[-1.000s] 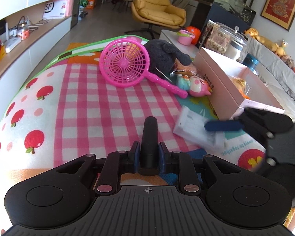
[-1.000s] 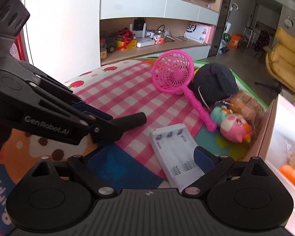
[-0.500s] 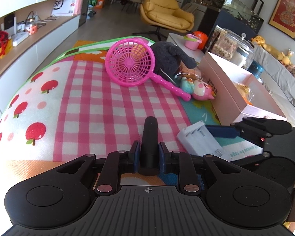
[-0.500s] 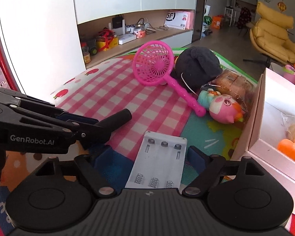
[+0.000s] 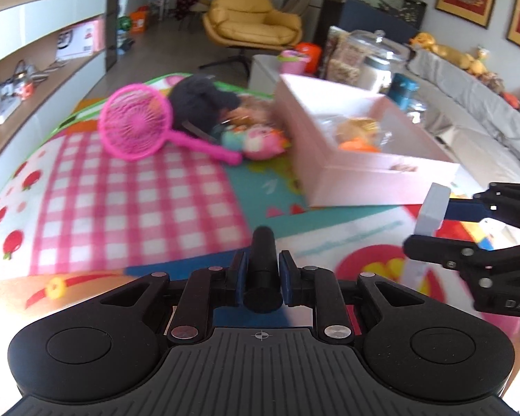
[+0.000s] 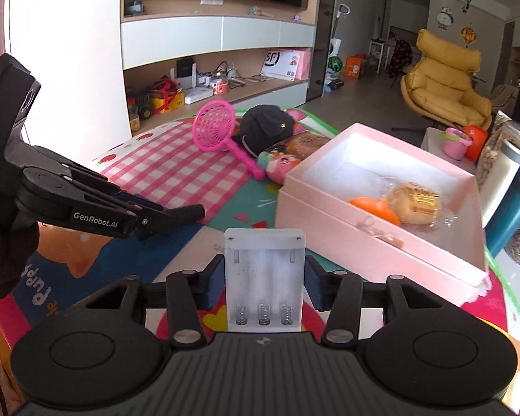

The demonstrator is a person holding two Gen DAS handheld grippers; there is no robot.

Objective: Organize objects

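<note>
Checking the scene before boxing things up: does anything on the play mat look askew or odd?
The pink plastic net scoop leans tilted against the black cap rather than lying flat. The white battery charger in the right gripper has empty slots. Nothing looks spilled or broken.

One pink box (image 6: 332,215). One battery holder (image 6: 264,277). One net (image 6: 214,131). One cap (image 6: 267,128). One pink toy (image 6: 280,163). Two grippers (image 6: 264,277) (image 5: 263,270).
</note>
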